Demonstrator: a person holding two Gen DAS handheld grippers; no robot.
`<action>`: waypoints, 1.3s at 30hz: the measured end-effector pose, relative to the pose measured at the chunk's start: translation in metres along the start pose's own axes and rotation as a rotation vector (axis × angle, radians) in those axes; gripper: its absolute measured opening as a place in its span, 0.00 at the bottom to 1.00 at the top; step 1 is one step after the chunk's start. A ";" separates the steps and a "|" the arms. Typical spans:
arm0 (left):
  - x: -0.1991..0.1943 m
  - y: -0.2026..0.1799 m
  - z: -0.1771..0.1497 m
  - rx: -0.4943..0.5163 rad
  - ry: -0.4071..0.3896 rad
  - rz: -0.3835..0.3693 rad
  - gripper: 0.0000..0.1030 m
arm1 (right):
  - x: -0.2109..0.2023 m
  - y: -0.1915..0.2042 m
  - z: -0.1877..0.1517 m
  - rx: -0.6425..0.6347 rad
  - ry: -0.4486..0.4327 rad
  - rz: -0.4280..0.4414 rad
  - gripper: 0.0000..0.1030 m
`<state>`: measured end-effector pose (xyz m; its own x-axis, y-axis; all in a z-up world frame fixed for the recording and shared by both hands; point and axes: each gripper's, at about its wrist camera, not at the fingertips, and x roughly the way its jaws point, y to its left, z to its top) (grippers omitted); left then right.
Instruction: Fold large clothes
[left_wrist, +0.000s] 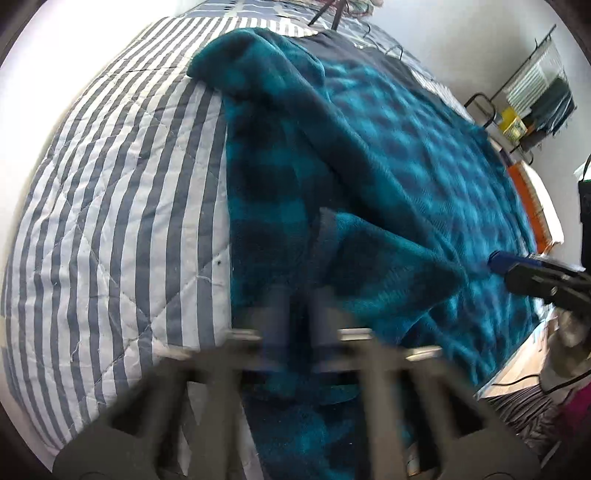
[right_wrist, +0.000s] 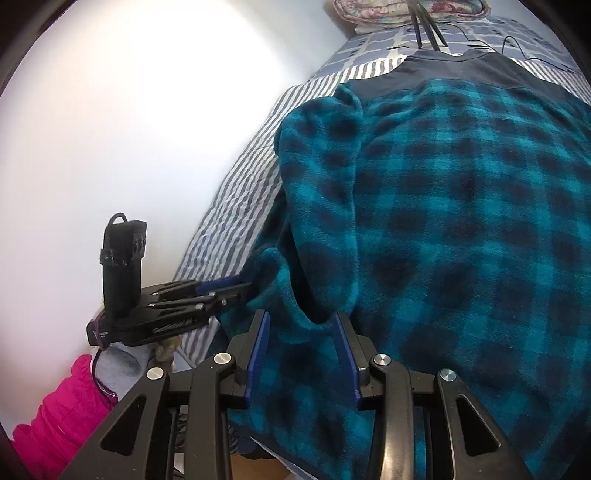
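Note:
A teal and dark plaid fleece top (right_wrist: 461, 203) lies spread on a bed covered by a grey and white striped quilt (right_wrist: 240, 184). One sleeve (right_wrist: 321, 184) is folded in over the body. My right gripper (right_wrist: 301, 315) hovers open over the sleeve's end, with fleece showing between its blue pads. My left gripper (right_wrist: 247, 288) comes in from the left, shut on a raised fold at the fleece's near edge. The left wrist view is blurred: the left gripper (left_wrist: 301, 291) sits low over the fleece (left_wrist: 406, 147), and the right gripper (left_wrist: 495, 260) enters from the right.
A white wall runs along the bed's left side. A flowered pillow (right_wrist: 406, 11), thin black rods (right_wrist: 424, 26) and cables (right_wrist: 517, 40) lie at the far end. A pink sleeve (right_wrist: 62, 406) is at the lower left. A wire rack (left_wrist: 535, 92) stands by the far wall.

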<state>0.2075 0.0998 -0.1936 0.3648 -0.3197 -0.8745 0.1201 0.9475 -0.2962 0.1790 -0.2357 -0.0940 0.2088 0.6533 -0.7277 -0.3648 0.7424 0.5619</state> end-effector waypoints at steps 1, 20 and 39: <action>-0.004 -0.002 -0.002 0.006 -0.021 0.002 0.02 | 0.000 -0.001 -0.002 0.001 -0.002 -0.005 0.37; -0.077 -0.082 -0.080 0.229 -0.067 -0.174 0.27 | -0.006 -0.033 -0.026 0.048 0.027 -0.022 0.38; 0.011 -0.011 -0.006 -0.138 0.010 -0.115 0.03 | 0.036 -0.040 -0.053 0.051 0.159 0.047 0.10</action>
<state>0.2045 0.0857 -0.2021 0.3470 -0.4269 -0.8351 0.0329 0.8954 -0.4440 0.1530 -0.2493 -0.1635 0.0445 0.6589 -0.7509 -0.3232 0.7207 0.6133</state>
